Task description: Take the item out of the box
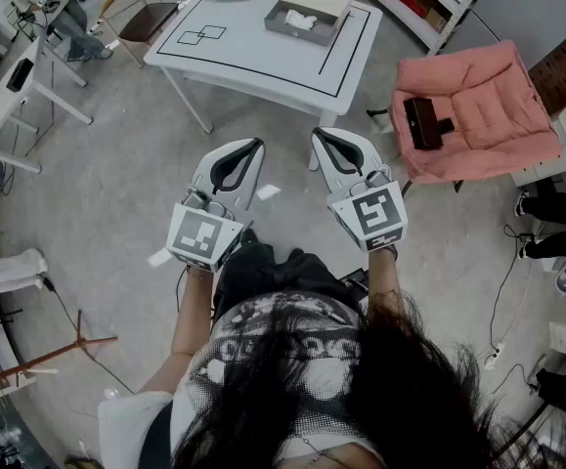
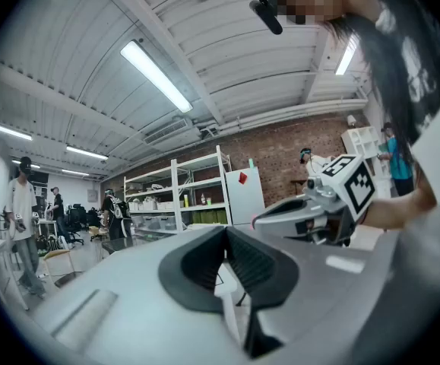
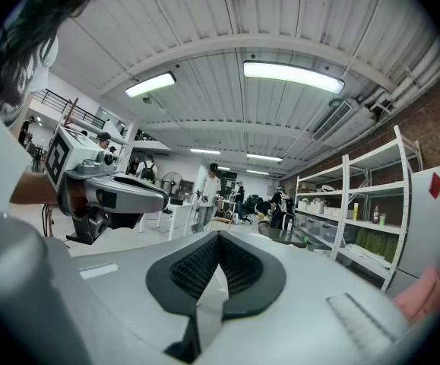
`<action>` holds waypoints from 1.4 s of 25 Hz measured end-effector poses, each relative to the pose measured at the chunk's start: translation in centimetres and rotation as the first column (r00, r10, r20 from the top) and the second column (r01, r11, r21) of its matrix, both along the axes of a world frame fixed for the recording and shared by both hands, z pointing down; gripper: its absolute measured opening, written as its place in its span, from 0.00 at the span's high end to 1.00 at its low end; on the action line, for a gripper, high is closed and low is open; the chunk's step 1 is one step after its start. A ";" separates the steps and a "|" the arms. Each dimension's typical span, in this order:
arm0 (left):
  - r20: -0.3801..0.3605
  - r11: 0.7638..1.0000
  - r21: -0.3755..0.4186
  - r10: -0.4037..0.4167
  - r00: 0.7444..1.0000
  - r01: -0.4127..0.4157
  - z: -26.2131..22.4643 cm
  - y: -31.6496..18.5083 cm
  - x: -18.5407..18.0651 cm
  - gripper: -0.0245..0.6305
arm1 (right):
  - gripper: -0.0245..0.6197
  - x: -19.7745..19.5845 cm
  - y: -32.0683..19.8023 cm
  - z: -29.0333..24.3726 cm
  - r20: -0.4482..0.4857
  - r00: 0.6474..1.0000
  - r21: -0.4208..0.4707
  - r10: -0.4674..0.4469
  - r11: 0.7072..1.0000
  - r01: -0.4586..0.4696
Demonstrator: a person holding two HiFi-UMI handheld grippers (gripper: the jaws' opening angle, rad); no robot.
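Observation:
A grey open box stands on the far right part of a white table; a white item lies inside it. Both grippers hang side by side in front of my body, well short of the table and pointing towards it. My left gripper is shut with nothing between its jaws, as its own view shows. Equally empty and shut is my right gripper, seen also in its own view. Each gripper view looks level across the room and catches the other gripper from the side.
The table bears black marked lines. A pink padded chair with a black object on it stands to the right. A brown chair and a white desk are at the left. Shelves and several people stand further off.

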State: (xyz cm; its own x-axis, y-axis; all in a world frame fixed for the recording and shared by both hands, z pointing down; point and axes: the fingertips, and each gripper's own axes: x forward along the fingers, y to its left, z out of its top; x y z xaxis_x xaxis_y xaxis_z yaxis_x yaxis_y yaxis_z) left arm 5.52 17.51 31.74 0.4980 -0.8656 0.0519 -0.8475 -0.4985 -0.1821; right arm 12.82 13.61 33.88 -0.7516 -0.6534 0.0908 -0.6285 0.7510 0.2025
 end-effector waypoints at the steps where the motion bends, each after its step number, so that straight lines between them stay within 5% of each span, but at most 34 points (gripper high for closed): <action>1: -0.004 1.000 -0.017 -0.003 1.000 0.003 0.1 0.1 0.1 0.96 | 0.96 0.0 0.1 0.0 0.000 1.000 -0.001 0.000 1.000 0.000; 20: -0.003 0.998 -0.061 0.002 1.000 -0.002 1.1 0.0 1.7 0.96 | 0.96 1.2 -0.1 1.2 0.044 0.999 -0.046 -0.007 0.999 0.009; 35: -0.025 0.996 -0.089 0.009 1.000 -0.011 2.5 -6.2 -0.7 0.96 | 0.96 -1.7 -5.9 3.5 0.026 1.000 -0.096 -0.016 0.995 0.019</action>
